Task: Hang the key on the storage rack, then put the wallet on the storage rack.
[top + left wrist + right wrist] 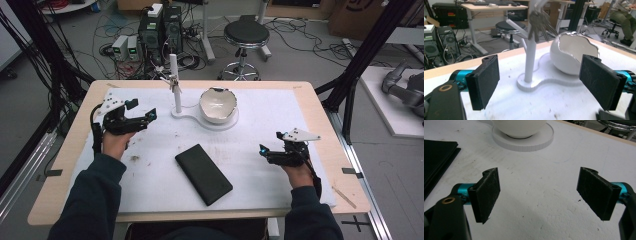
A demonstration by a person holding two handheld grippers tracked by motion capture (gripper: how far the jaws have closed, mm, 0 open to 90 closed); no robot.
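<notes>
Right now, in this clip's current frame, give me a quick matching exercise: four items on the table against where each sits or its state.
Items:
1. keys
2. white bowl
3. black case
4. left gripper

States:
A. lying flat near the table's middle
B. open, holding nothing
C. hanging on the white stand
D. resting on the stand's round base, beside the post

Pairs: 1-C, 2-D, 3-A, 4-B

Left gripper (540,81) jaws spread wide, nothing held between them. White stand (530,60) seen straight ahead on the white table (564,105), key bunch (540,21) hung from its top. White egg-shaped bowl (574,53) set beside the post, on the same base
</notes>
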